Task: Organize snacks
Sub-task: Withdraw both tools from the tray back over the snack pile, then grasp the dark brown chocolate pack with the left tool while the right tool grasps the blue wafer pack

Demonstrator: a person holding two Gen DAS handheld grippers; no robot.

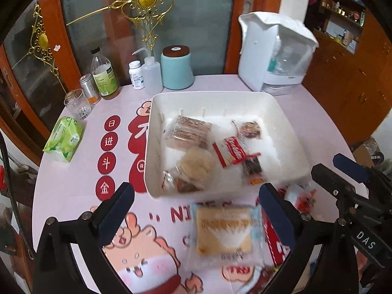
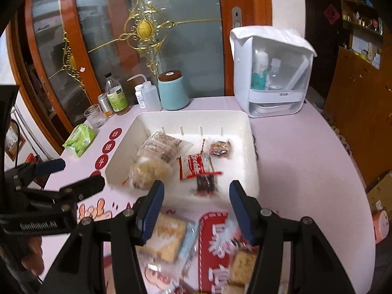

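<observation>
A white bin [image 1: 210, 98] [image 2: 186, 117] on the pink table holds several wrapped snacks: a round pale cake [image 1: 194, 161] [image 2: 149, 171], a red-and-white packet [image 1: 231, 150] [image 2: 196, 165] and a dark round sweet [image 1: 250, 128] [image 2: 220, 148]. A wrapped yellow cake [image 1: 224, 232] [image 2: 166, 240] lies on the table in front of the bin, between the fingers of my open left gripper [image 1: 196, 210]. My right gripper [image 2: 196, 208] is open above the table's front, over loose packets [image 2: 241, 264]. The right gripper also shows in the left wrist view [image 1: 343, 171].
At the back stand a teal jar [image 1: 177, 68], a squeeze bottle [image 1: 152, 76], a pill bottle [image 1: 136, 74], a glass bottle [image 1: 104, 76], a tin [image 1: 89, 88], a glass [image 1: 77, 104] and a white appliance [image 1: 274, 51]. A green wipes pack [image 1: 63, 138] lies at the left.
</observation>
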